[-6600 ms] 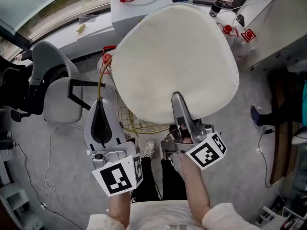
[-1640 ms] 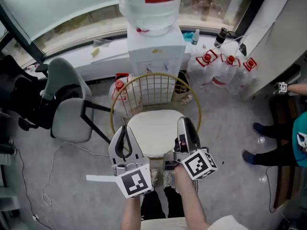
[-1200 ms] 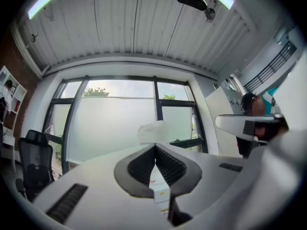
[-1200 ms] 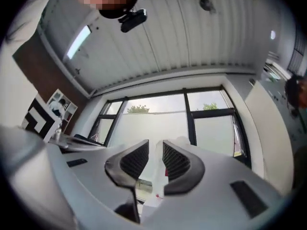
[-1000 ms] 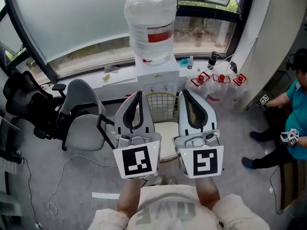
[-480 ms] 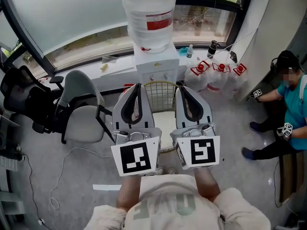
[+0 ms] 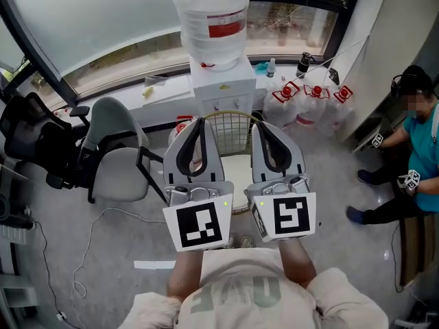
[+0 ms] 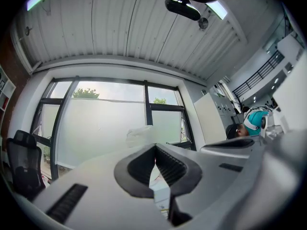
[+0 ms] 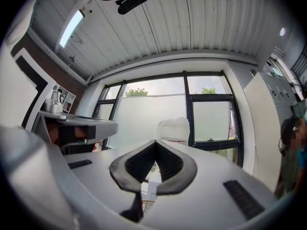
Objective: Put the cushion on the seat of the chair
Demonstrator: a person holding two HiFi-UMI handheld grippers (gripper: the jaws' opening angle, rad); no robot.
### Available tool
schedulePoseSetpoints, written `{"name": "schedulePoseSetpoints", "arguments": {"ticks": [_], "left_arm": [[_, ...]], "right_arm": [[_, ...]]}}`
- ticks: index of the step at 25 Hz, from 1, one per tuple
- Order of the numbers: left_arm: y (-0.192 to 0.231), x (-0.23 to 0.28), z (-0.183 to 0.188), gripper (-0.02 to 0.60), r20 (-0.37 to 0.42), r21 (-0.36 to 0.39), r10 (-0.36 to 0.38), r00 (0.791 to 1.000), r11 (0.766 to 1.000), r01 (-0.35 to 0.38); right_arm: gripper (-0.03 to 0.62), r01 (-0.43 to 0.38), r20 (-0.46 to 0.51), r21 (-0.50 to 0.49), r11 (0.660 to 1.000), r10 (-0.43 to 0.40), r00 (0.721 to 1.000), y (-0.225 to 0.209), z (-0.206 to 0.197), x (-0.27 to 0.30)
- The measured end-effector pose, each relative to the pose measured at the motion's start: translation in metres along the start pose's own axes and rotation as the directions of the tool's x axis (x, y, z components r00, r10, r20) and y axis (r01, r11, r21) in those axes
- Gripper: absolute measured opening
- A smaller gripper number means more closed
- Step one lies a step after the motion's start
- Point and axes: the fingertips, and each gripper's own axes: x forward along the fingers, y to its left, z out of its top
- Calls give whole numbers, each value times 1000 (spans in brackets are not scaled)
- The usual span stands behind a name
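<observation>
Seemingly your job is done: the wire chair point(image 7: 230, 134) stands just beyond and below both tips, the cushion point(image 7: 235, 175) lying on its seat in the gap between the left gripper point(image 7: 199, 121) and the right gripper point(image 7: 261, 125), each pinched closed on nothing, so I judge only a check that it sits square remains. Beyond the tips rises the water dispenser point(image 7: 221, 91), a grey office chair point(image 7: 113, 166) stands well left of the left gripper, water jugs point(image 7: 309, 105) right of the right one, none blocking you

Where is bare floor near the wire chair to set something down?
Bare floor lies right of the wire chair, between the water jugs and the seated person. Left is crowded: grey chair, black chair.
</observation>
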Motion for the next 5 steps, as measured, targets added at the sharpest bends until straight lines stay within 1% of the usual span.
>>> {"name": "schedulePoseSetpoints", "arguments": {"ticks": [5], "left_arm": [[-3, -2, 2, 14, 8, -9, -8, 1000, 1000, 8]], "right_arm": [[16, -8, 4, 5, 1000, 8, 1000, 3, 1, -2]]}}
